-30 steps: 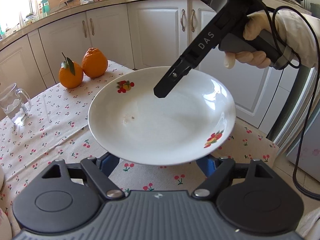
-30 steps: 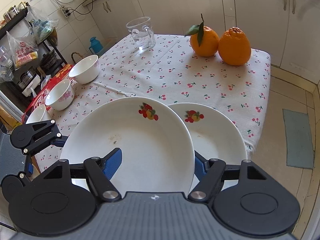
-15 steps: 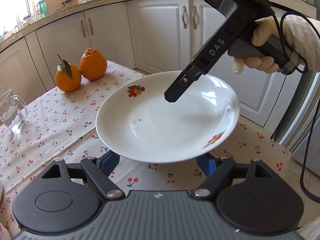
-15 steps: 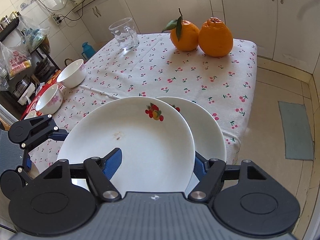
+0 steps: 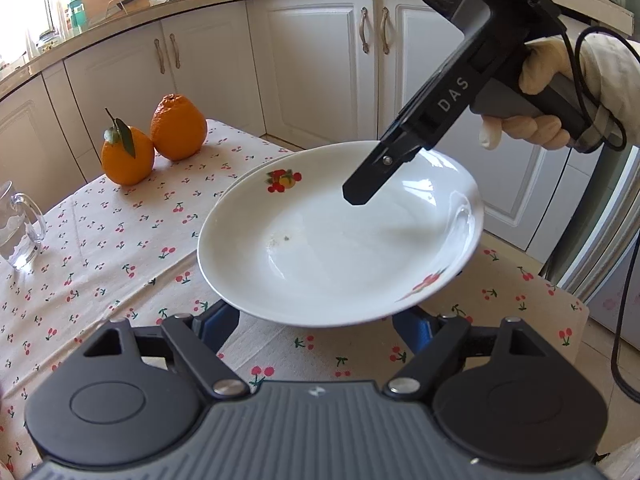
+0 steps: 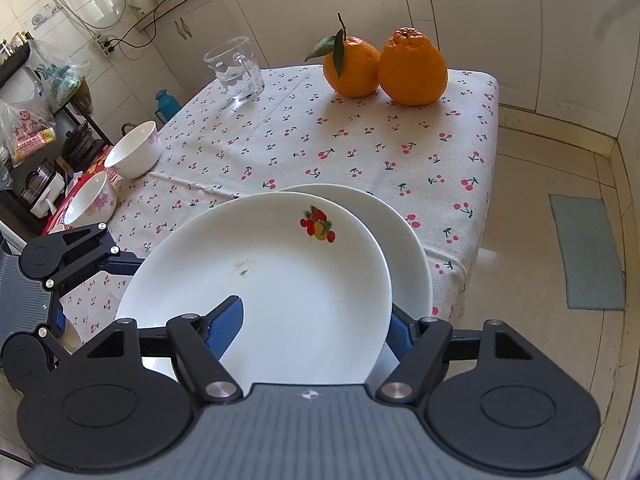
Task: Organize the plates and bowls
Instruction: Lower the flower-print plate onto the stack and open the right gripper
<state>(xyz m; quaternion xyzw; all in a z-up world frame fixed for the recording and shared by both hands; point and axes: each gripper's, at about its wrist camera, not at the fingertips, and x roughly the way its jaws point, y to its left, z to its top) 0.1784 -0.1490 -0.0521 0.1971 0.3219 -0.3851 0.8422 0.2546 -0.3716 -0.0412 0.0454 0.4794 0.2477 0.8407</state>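
Note:
A white plate with fruit prints (image 6: 280,276) is held in the air over a second white plate (image 6: 400,240) that lies on the table's right edge. My right gripper (image 6: 312,332) is shut on the held plate's near rim, one blue finger (image 6: 226,320) above and one below. In the left wrist view the held plate (image 5: 340,236) hangs tilted above the tablecloth, with the right gripper's finger (image 5: 372,180) on it. My left gripper (image 5: 316,320) is open under the plate's near rim, apart from it; whether it touches is unclear.
Two oranges (image 6: 384,66) and a glass mug (image 6: 236,68) stand at the table's far side. Two white bowls (image 6: 134,154) (image 6: 90,200) sit at the left edge. The cherry-print tablecloth (image 6: 340,144) covers the table. Cabinets stand behind, floor to the right.
The held plate has moved right, over the second plate, now covering most of it. The left gripper has followed beneath it.

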